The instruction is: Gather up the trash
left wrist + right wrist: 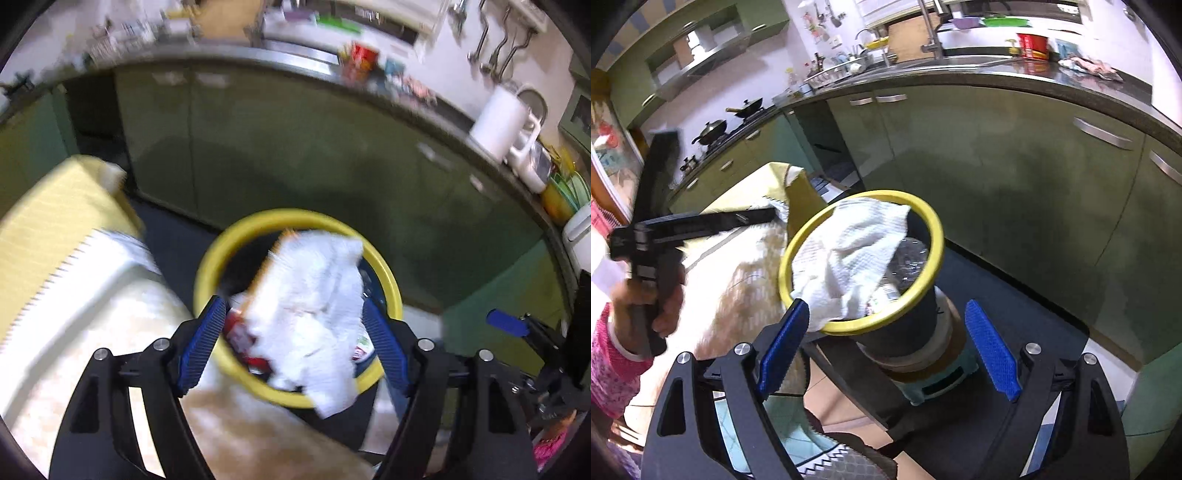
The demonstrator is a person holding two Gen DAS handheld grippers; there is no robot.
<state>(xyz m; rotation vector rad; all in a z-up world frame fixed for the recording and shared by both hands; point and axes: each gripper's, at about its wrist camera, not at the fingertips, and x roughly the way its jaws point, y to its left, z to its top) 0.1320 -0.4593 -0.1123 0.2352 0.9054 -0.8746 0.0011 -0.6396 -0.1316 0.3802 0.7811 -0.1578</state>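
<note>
A crumpled white paper towel point(314, 310) lies across the yellow-rimmed dark trash bin point(932, 236). The left gripper point(295, 339) hangs above it, jaws apart, gripping nothing. The right gripper point(886, 343) is wide open and empty.

Through my left wrist camera everything is smeared by motion blur: the crumpled white paper towel point(314, 306) over the yellow-rimmed round bin point(295, 306) has streaked edges, and the far steel counter edge point(258, 55) is soft. My right wrist camera is much sharper. Both fisheye views bend the counter into a curve and darken to black at the corners. Bright daylight at the far window point(1015, 11) blows out to white. The dull green cabinet doors point(997, 166) sit dim, with a broad soft shadow across them.
</note>
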